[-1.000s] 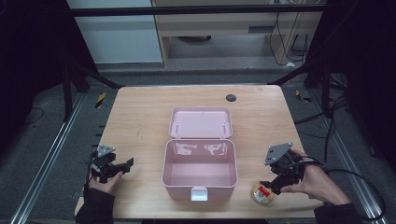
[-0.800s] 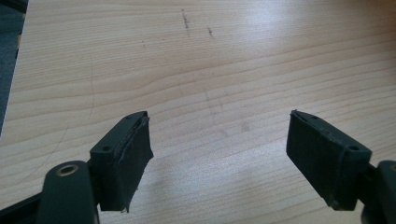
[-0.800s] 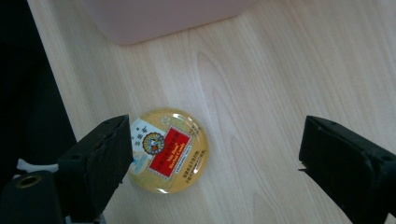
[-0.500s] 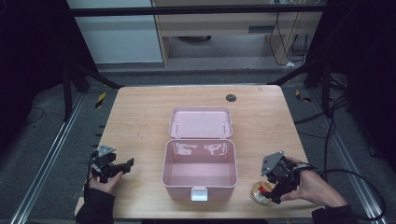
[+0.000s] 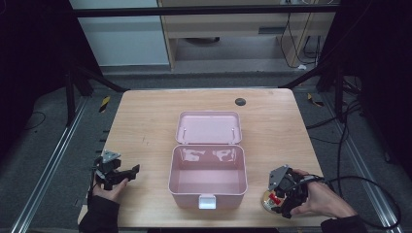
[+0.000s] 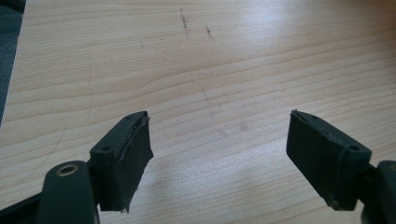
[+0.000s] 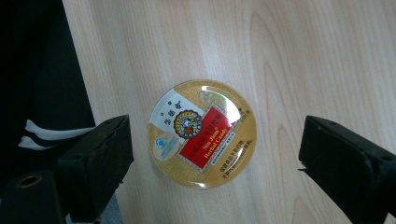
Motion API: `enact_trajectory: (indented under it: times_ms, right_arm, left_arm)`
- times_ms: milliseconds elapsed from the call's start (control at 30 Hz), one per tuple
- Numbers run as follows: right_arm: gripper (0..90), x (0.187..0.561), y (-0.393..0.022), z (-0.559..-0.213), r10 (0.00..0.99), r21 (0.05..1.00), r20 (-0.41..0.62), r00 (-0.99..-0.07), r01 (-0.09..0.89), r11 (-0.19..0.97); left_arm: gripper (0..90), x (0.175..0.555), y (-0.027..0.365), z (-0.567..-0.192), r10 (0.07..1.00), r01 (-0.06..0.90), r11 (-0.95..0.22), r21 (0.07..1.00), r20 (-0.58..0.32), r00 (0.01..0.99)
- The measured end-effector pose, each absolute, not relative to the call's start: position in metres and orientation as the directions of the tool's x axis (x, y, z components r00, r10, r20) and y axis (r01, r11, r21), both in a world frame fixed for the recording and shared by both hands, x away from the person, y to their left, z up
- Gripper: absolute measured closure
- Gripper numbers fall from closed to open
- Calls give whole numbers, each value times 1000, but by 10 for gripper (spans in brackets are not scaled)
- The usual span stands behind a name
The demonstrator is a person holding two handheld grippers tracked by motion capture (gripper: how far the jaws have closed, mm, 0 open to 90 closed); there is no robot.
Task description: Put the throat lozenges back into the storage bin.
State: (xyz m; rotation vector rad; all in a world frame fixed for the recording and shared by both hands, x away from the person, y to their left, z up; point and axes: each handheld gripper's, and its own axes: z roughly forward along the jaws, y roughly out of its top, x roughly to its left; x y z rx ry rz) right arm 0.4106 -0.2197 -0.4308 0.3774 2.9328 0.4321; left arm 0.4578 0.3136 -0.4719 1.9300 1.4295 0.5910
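Right gripper (image 7: pixel 212 154) dropped lower — jaws wide, straddling candy tin (image 7: pixel 202 133).

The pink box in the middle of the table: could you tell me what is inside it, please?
The pink box stands open and its pink floor looks bare, with only glare on the back wall. The near front wall hides a thin strip of floor just behind it.

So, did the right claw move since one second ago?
Yes. The right claw moved toward the table's near edge, away from the pink box, and hangs open above the round tin.
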Motion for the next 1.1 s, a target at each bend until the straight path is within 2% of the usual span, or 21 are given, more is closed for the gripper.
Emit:
enact_trajectory:
  times_ms: [633,700,1100]
  right_arm:
    - [103,412,-209,-448,206,229,-105,-973,178,957]
    - [113,412,-209,-450,223,233,-79,-972,199,952]
    - [126,415,-214,-467,223,216,-67,-973,204,955]
  left_arm:
    - [211,458,313,-472,953,656,-190,730,-25,303]
    - [211,458,313,-472,953,656,-191,730,-24,304]
    - [211,458,313,-472,952,659,-195,727,-20,304]
